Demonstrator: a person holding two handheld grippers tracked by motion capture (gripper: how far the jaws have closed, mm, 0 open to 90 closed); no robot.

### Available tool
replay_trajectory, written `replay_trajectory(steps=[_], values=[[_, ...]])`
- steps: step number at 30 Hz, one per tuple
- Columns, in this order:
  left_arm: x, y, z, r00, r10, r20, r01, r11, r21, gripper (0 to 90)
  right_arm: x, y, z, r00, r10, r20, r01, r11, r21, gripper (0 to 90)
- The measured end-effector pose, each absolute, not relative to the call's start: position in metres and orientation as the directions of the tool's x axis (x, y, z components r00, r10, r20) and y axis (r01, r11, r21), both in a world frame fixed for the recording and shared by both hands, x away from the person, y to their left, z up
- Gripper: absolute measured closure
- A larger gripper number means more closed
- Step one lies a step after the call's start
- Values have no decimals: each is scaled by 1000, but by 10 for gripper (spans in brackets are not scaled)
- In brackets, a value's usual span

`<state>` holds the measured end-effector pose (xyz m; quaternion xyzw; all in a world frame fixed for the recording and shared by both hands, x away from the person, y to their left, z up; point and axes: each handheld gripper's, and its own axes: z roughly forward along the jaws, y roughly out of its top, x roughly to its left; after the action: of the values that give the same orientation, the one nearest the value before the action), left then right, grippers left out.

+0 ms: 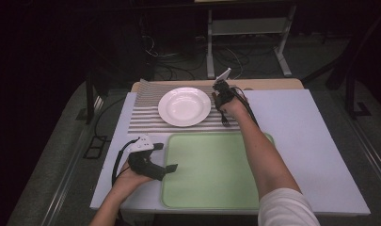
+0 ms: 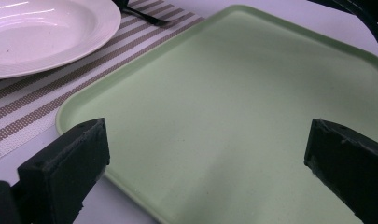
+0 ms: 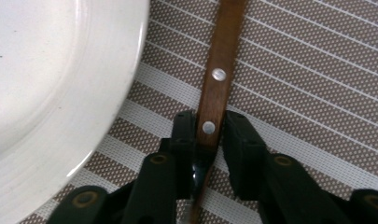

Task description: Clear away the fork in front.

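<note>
Overhead, white plate [image 1: 184, 107] sits on striped placemat [image 1: 146, 113]; right gripper [image 1: 223, 96] beside it, left gripper [image 1: 165, 157] at green tray [image 1: 211, 169]. Left gripper view: jaws spread wide over the tray, holding nothing. Right gripper view: jaws clamp a brown-handled fork [image 3: 216, 79] beside the plate.

A tabletop [image 1: 315, 155] carries a placemat [image 1: 146, 106] at its far left and a tray [image 1: 211, 169] at its near edge, centred. The tray's far edge lies just beside the placemat's near edge. A plate [image 1: 184, 106] sits on the placemat's right half. A fork [image 1: 224, 120] lies on the placemat just right of the plate, its handle between the jaws of the right gripper [image 3: 210, 140]. The left gripper [image 1: 167, 168] sits over the tray's left edge, near the tabletop's near left corner.
</note>
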<state>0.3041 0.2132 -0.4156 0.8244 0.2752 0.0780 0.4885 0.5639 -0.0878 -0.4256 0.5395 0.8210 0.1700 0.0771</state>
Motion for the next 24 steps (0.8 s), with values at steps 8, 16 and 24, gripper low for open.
replay_trajectory(steps=[8,16,24], values=[[304,213,-416,839,526,-141,376,-372,849,0,560,-91,-427,-422,905,47,842,372,390,765],[303,214,-415,837,531,-134,372,-373,850,0,553,-110,-424,-403,906,133,841,309,444,768],[303,213,-415,836,534,-128,368,-372,852,0,536,-137,-406,-400,899,177,814,259,520,769]])
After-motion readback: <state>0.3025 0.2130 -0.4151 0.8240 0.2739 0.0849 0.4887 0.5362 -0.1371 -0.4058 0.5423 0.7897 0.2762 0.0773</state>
